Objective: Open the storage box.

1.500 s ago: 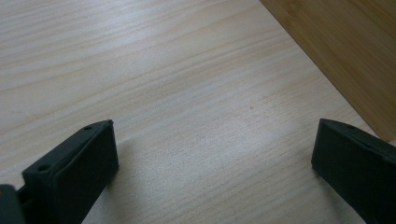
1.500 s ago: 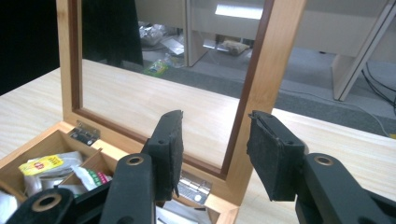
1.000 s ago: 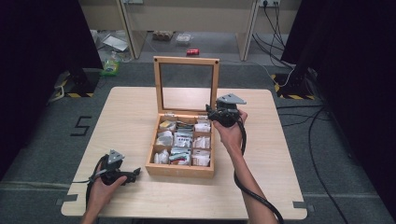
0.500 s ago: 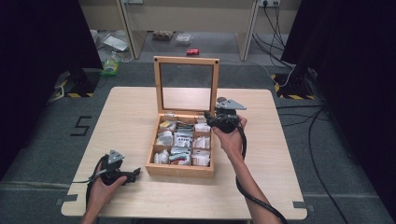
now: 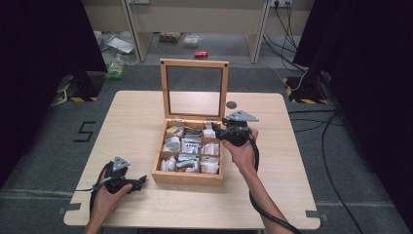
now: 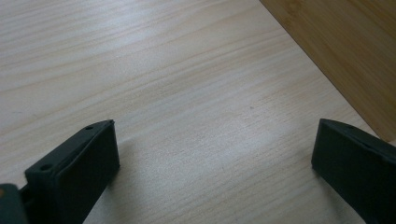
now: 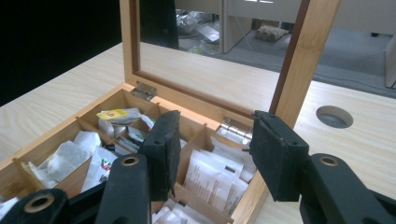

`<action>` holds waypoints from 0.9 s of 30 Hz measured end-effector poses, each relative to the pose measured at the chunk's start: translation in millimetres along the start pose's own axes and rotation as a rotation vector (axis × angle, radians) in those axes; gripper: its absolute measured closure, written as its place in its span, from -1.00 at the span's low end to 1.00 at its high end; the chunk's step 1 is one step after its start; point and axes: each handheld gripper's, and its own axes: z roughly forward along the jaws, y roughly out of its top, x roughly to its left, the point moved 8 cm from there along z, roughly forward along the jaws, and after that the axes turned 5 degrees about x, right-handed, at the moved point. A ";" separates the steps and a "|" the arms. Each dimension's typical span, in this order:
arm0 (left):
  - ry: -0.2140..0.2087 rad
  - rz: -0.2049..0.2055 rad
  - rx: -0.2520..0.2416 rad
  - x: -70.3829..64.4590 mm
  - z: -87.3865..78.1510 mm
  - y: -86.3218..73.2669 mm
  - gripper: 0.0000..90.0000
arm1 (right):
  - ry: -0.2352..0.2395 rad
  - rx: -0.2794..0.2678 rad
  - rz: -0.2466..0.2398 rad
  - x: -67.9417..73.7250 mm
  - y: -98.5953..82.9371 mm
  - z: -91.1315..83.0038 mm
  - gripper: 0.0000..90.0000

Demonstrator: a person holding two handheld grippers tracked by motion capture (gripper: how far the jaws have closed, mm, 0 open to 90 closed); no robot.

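A wooden box point(image 5: 187, 176) sits mid-table, its glass-paned lid point(image 5: 195, 64) standing upright at the back. Its compartments hold several tea bags point(image 5: 190, 145) and white packets point(image 7: 212, 177). My right gripper point(image 5: 218, 130) hovers over the box's back right compartment, jaws open with nothing between them point(image 7: 215, 144). The lid's right post point(image 7: 303, 51) rises just beyond its jaws. My left gripper point(image 5: 141, 181) rests low on the table point(image 6: 187, 93) at the box's front left, jaws wide open and empty, the box's side wall point(image 6: 345, 51) to its right.
A round cable hole point(image 5: 231, 105) lies in the table behind the box on the right. Cables point(image 5: 258, 204) trail from both grippers toward the front edge. Dark curtains and floor clutter surround the table.
My right gripper has shifted slightly left and down toward the box's back right compartment. The left gripper has stayed put.
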 end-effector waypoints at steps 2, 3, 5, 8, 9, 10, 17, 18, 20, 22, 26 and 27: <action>0.000 0.000 0.000 0.0 0.0 0.0 -1.00 | 0.010 -0.001 -0.004 1.4 -2.6 -1.3 0.17; 0.000 0.000 0.000 0.0 0.0 0.0 -1.00 | 0.009 0.000 -0.007 1.7 -3.8 -1.9 0.17; 0.000 0.000 0.000 0.0 0.0 0.0 -1.00 | 0.012 0.005 -0.011 2.6 -7.3 -3.7 0.17; 0.000 0.000 0.000 0.0 0.0 0.0 -1.00 | 0.019 0.002 -0.012 3.5 -9.1 -5.1 0.17; 0.000 0.000 0.000 0.0 0.0 0.0 -1.00 | 0.023 0.002 -0.009 4.1 -10.3 -5.9 0.17; 0.000 0.000 0.000 0.0 0.0 0.0 -1.00 | 0.026 0.003 -0.009 4.5 -11.5 -6.7 0.17; 0.000 0.000 0.000 0.1 0.0 0.0 -1.00 | 0.046 -0.011 -0.001 5.9 -19.6 -14.3 0.17; 0.000 0.000 0.000 0.0 0.0 0.0 -1.00 | 0.048 -0.008 0.004 6.4 -20.9 -15.4 0.17; 0.000 0.000 0.000 0.1 0.0 0.0 -1.00 | 0.060 -0.014 0.004 8.1 -25.0 -17.7 0.16; 0.000 0.000 0.000 0.1 0.0 0.0 -1.00 | 0.062 -0.011 0.004 8.9 -26.7 -18.3 0.16; 0.000 0.000 0.000 0.1 0.0 0.0 -1.00 | 0.071 -0.001 -0.001 12.0 -33.6 -19.0 0.16; 0.000 0.000 0.001 0.1 0.0 0.0 -1.00 | 0.077 -0.002 0.001 13.4 -35.3 -18.6 0.16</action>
